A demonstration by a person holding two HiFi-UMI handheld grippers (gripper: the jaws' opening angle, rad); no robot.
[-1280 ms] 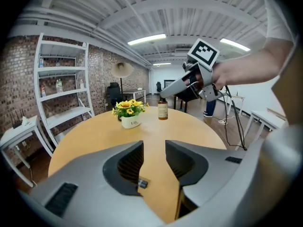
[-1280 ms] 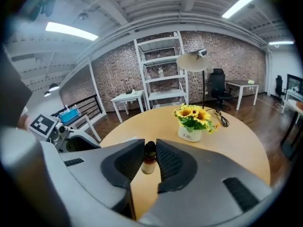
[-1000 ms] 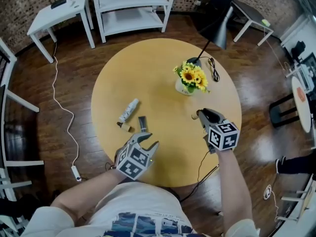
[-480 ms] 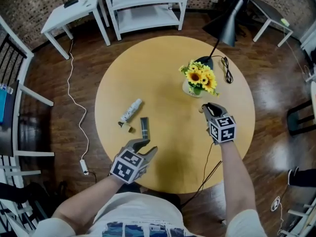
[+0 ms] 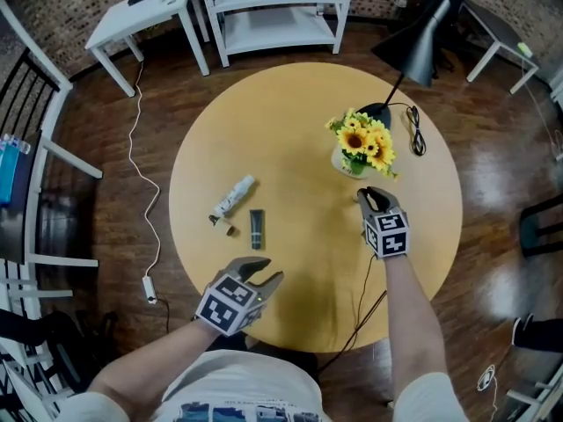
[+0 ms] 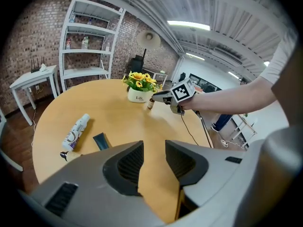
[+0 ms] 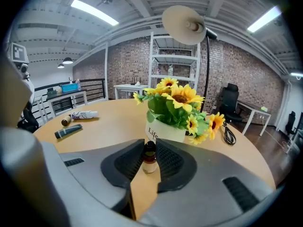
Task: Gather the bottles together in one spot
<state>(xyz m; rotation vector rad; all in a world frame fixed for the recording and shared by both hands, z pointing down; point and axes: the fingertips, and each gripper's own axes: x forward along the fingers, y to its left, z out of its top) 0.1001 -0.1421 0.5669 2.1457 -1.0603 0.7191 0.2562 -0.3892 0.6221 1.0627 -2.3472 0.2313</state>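
Tan table (image 5: 281,121), yellow sunflowers (image 5: 362,139), a white bottle (image 5: 234,195), a brown bottle (image 7: 149,157).

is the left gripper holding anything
No, the left gripper has its jaws apart with only bare table between them.

One word reads clean for you: "Life", dark script on the white flower pot (image 6: 138,96). In the right gripper view only "Lif" of it shows. White bottle (image 6: 75,132) lying on the table has grey print, too small to read. Small brown bottle (image 7: 149,158) has a pale label, no letters legible. Cubes on your left gripper (image 5: 262,272) and right gripper (image 5: 370,197) carry black-and-white square markers: patterns only, no characters.
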